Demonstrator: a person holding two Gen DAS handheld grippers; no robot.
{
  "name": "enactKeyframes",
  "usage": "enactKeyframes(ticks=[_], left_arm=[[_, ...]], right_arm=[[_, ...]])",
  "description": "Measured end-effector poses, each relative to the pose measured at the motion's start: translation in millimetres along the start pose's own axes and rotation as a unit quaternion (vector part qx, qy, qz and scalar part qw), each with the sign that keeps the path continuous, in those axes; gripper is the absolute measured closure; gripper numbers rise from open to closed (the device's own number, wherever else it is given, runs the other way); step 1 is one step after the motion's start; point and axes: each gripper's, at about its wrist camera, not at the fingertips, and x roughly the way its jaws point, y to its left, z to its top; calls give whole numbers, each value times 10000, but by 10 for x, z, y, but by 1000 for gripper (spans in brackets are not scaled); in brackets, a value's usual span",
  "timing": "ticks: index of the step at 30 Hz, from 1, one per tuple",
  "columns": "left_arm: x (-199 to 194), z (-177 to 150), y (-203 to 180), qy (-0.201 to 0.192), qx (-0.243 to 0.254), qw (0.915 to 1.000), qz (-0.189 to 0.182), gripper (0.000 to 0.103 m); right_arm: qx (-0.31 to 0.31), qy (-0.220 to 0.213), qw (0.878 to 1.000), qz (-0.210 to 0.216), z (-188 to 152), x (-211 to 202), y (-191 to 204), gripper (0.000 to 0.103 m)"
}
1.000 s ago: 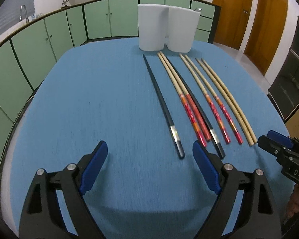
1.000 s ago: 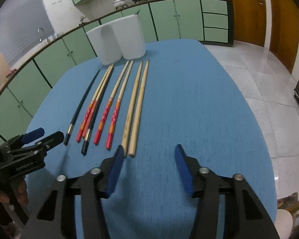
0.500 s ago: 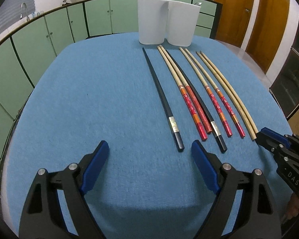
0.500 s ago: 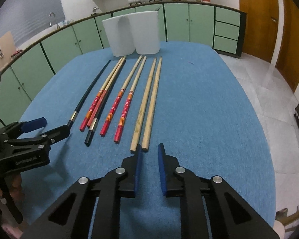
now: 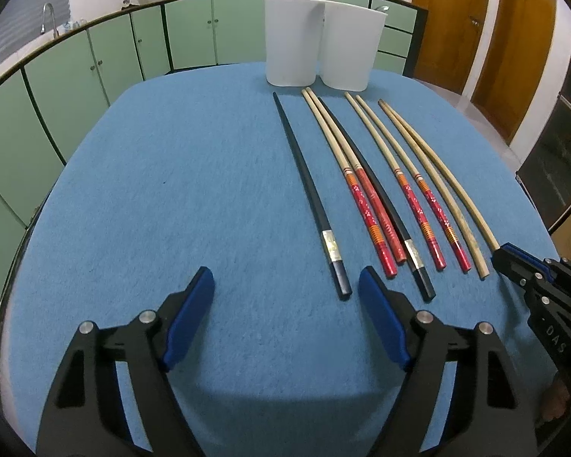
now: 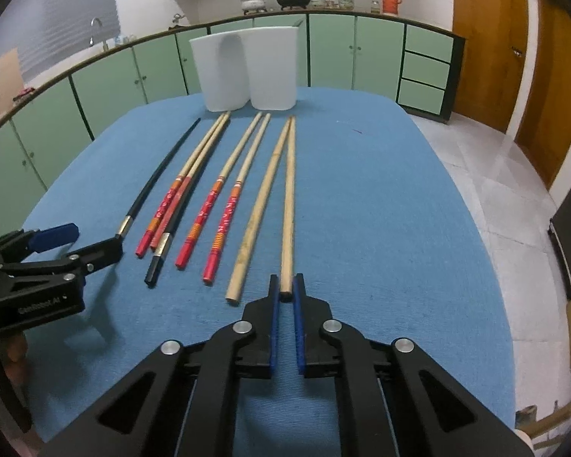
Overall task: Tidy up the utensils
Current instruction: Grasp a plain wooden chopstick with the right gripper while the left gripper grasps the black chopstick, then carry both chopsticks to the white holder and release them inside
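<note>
Several chopsticks lie side by side on the blue table (image 5: 171, 190): black ones (image 5: 308, 194), red-handled ones (image 5: 365, 205) and two plain wooden ones (image 6: 264, 205). Two white holders (image 5: 291, 51) (image 6: 272, 68) stand at the far end. My left gripper (image 5: 285, 285) is open and empty, just before the left black chopstick's near end. My right gripper (image 6: 284, 291) is closed to a narrow gap around the near end of the rightmost wooden chopstick (image 6: 288, 205), which lies on the table. It also shows in the left wrist view (image 5: 514, 262).
Green cabinets (image 5: 95, 64) curve around the far side of the table. Wooden doors (image 6: 487, 45) stand at the right. The table's right edge drops to a tiled floor (image 6: 521, 198). The left gripper shows at the left of the right wrist view (image 6: 76, 243).
My right gripper has closed from wide open to a narrow gap and moved forward onto the end of the rightmost wooden chopstick. My left gripper has edged forward, still open.
</note>
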Motion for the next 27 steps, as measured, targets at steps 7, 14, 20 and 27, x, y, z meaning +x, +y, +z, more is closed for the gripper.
enactKeyframes(ticks=[7,14,20,27], left_arm=[[-3,-3,-66,-63,22,9999,92,45],[-10,-13,-192,-124,65,9998,123,68],[8,-11,-271,-155,85,9998,78,85],[11,3,-307,-156,67,9998,98,95]], right_arm=[[67,-52,9999,82,-27,10,-22,96],[184,-67,9996,195,-39,-1,-85,96],[141,-60,9998,119,-41,8,-62,96],[177,-94,9998,24,-46,-7,-25,97]])
